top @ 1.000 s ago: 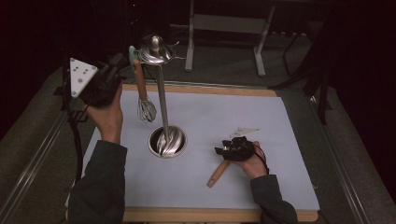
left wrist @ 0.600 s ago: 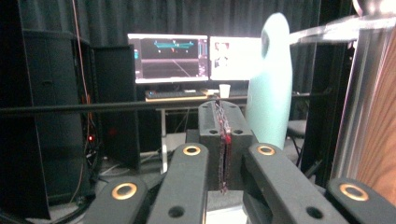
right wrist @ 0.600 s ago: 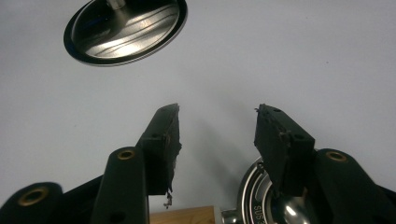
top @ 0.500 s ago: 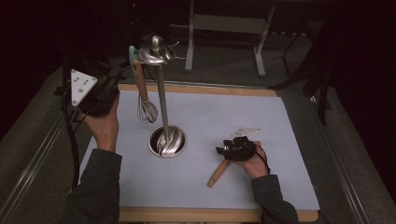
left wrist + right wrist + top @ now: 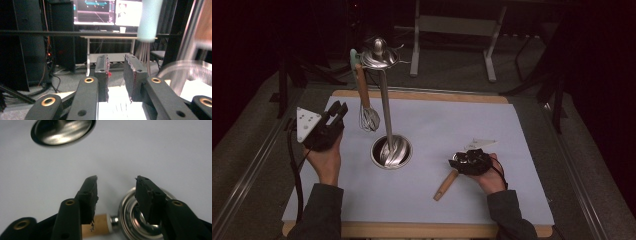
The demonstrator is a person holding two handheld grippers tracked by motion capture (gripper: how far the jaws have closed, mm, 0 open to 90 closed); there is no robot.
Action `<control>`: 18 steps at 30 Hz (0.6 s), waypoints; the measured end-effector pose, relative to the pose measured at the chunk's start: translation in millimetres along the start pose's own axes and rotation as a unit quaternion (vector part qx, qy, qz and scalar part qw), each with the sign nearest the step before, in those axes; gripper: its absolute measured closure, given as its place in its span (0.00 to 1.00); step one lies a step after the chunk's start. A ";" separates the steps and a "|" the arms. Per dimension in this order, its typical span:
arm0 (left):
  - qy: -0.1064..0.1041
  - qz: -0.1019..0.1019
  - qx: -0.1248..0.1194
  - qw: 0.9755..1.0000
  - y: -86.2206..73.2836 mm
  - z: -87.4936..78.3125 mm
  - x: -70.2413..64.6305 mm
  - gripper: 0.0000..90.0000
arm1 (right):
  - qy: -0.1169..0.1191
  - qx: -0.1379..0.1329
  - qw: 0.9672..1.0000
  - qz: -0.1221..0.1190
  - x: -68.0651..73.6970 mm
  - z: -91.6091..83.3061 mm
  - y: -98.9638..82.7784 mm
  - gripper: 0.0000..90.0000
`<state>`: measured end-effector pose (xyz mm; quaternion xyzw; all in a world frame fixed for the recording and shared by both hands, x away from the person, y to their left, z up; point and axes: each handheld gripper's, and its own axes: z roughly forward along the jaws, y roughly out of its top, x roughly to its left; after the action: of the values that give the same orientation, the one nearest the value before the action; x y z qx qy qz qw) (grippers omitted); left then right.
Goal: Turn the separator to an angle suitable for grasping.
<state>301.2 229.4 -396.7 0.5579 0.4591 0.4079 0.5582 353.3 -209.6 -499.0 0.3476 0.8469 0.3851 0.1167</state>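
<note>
A metal stand [image 5: 384, 105] rises from a round base [image 5: 391, 151] on the white mat. A whisk [image 5: 369, 119] with a wooden handle hangs from the stand's top. My left gripper [image 5: 340, 108] is left of the whisk wires and apart from them. Its jaws have just been opening, and in the left gripper view the left gripper [image 5: 116, 58] has nothing in it, with the blurred whisk [image 5: 185, 72] to its right. My right gripper [image 5: 464, 160] hovers over a ladle [image 5: 446, 185] with a wooden handle. The right gripper [image 5: 116, 180] has just been closing a little. It stands open over the ladle's bowl [image 5: 132, 218] without pressing on it.
The white mat [image 5: 512, 130] lies on a wooden board that reaches the table's edges. The stand's base [image 5: 62, 131] sits ahead of the right gripper. Behind the table are dark frames, table legs and lit screens [image 5: 107, 11].
My left hand has come down from beside the whisk's top end to just above the mat, and its jaws have opened. The right hand has stayed over the ladle.
</note>
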 end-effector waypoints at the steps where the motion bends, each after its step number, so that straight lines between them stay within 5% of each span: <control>1: 0.000 0.000 0.000 1.000 0.0 0.0 0.0 0.81 | -0.002 0.003 1.000 -0.004 0.2 -0.7 -2.1 0.60; 6: 0.010 -0.027 0.012 1.000 -25.1 -7.2 6.6 0.74 | -0.008 0.015 1.000 -0.013 0.2 -4.6 -12.5 0.62; 11: 0.019 -0.023 0.031 0.999 -43.4 -9.0 7.9 0.70 | -0.004 0.029 0.999 -0.021 0.6 -5.5 -19.3 0.68; 18: 0.026 -0.042 0.063 0.997 -88.3 -15.2 7.4 0.67 | 0.021 0.050 0.997 -0.059 11.0 -7.5 -29.7 0.96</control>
<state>283.3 236.4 -484.5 0.5611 0.5216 0.3688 0.5264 326.9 -220.1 -514.9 0.2945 0.8865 0.3415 0.1038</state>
